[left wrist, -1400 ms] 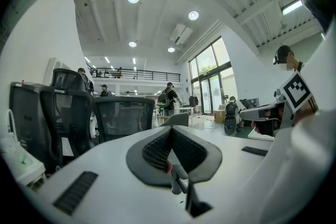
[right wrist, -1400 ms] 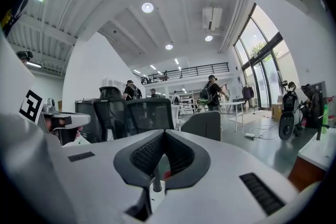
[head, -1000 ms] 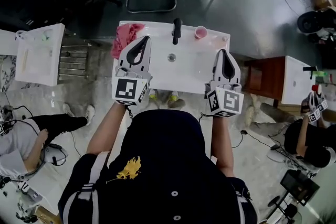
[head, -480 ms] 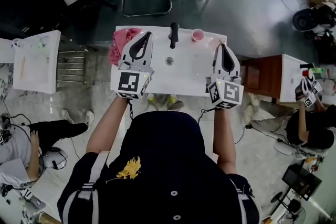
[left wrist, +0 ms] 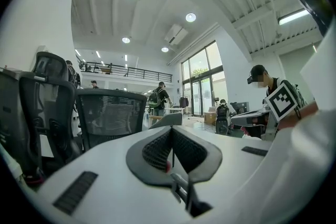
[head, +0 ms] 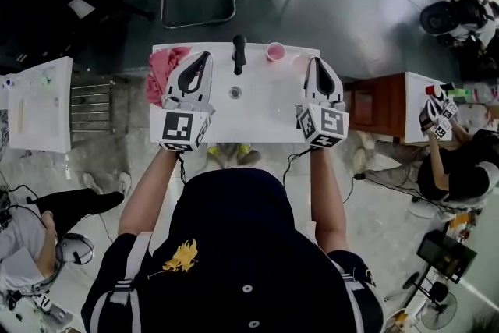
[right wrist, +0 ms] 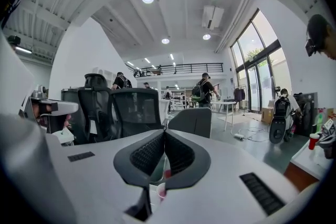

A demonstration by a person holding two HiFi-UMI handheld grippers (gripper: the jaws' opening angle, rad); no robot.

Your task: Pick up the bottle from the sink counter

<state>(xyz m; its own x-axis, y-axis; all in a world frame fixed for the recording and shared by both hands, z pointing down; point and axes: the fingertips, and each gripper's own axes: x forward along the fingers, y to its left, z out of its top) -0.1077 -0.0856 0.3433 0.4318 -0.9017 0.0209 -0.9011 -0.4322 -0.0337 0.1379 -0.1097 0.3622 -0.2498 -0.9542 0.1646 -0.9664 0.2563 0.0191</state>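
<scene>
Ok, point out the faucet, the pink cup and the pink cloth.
Faucet (head: 239, 52), head view, on its dark spout.
Pink cup (head: 275, 51), head view, on its open top.
Pink cloth (head: 159, 68), head view, on its bare left part.

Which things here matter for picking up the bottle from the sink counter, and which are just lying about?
Job: sink counter, left gripper, right gripper; bottle not clearly made out.
Just there: pink cup, pink cloth, black faucet.
</scene>
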